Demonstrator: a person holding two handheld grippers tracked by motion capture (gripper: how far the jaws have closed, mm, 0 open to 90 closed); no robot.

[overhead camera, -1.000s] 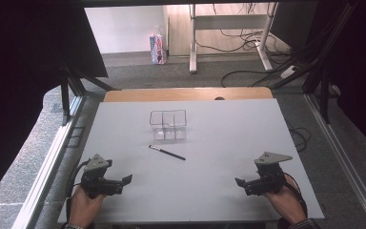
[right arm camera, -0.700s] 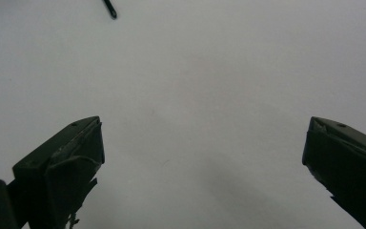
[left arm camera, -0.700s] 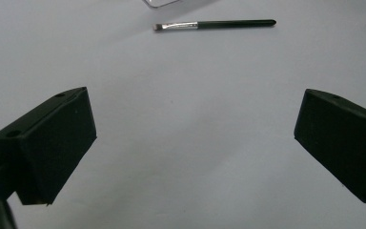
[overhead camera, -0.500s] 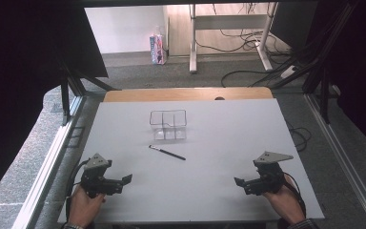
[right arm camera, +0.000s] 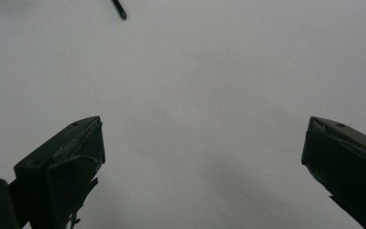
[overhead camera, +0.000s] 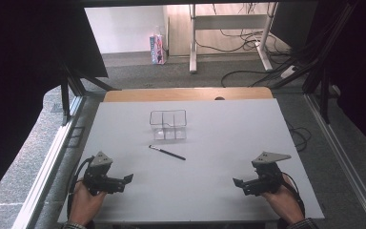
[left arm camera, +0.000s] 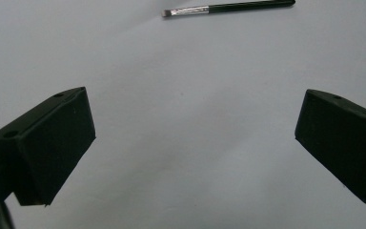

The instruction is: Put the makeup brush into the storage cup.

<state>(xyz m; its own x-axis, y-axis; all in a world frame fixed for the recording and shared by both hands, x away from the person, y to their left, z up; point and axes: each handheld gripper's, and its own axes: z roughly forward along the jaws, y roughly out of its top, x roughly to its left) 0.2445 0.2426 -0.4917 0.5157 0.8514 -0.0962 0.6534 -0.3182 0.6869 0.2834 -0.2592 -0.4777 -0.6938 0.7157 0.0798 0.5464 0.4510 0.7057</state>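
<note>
Both the left gripper (overhead camera: 124, 180) and right gripper (overhead camera: 240, 183) hold jaws wide, empty; the thin black-handled brush (left arm camera: 228, 7) lies well ahead of the left jaws.

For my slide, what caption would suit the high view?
Two open hand-held grippers, left and right, rest near a thin brush and a clear divided box.

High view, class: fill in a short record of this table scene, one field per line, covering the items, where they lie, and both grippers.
Brush: thin black brush lying flat on the white table
Organiser: clear divided box, just behind the brush, apart from it
Left gripper: jaws open, holding nothing
Right gripper: jaws open, holding nothing
Contact: neither gripper touches the brush
</note>
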